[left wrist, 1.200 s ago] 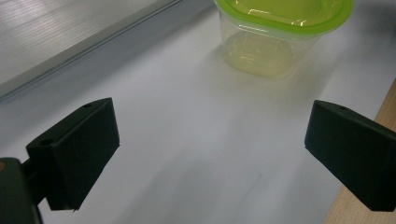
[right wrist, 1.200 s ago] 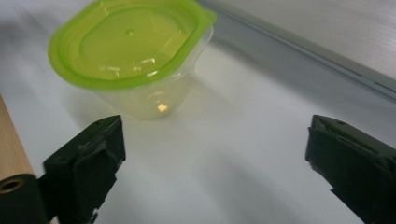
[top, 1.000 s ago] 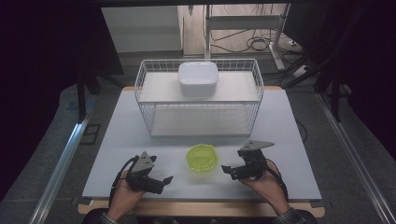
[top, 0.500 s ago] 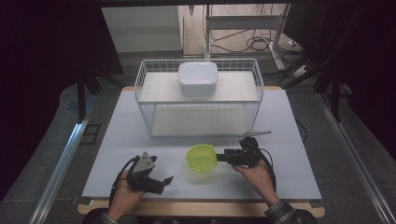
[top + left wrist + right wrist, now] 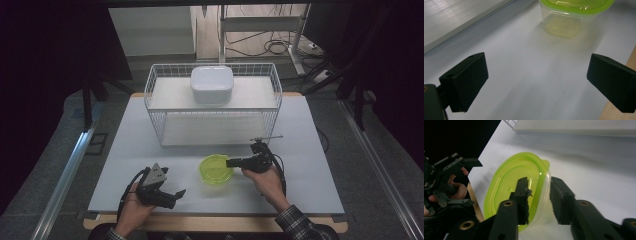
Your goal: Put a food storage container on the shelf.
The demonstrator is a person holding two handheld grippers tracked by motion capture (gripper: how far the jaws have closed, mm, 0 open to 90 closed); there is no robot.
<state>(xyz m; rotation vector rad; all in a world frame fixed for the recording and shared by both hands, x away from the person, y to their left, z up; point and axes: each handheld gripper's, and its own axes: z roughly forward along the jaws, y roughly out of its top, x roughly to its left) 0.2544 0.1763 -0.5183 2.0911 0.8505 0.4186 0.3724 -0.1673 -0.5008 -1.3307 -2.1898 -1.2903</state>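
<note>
On the white table (image 5: 310, 150), at six o'clock from the wire basket (image 5: 270, 95), sat the green tub (image 5: 216, 169); your right gripper (image 5: 539, 195) was closing its jaws over its rim, your left gripper (image 5: 536, 80) was spread, so next squeeze and lift.

The container (image 5: 216, 169) is a small food tub with a translucent, near-clear body and a bright lime-green rim of rounded-rectangular outline, with a small tab at one corner. It stands upright and open, with no lid fitted, on the white worktop (image 5: 310, 150) near its front edge. Its position is just in front of the white wire basket (image 5: 212, 102), roughly midway across the surface.
</note>
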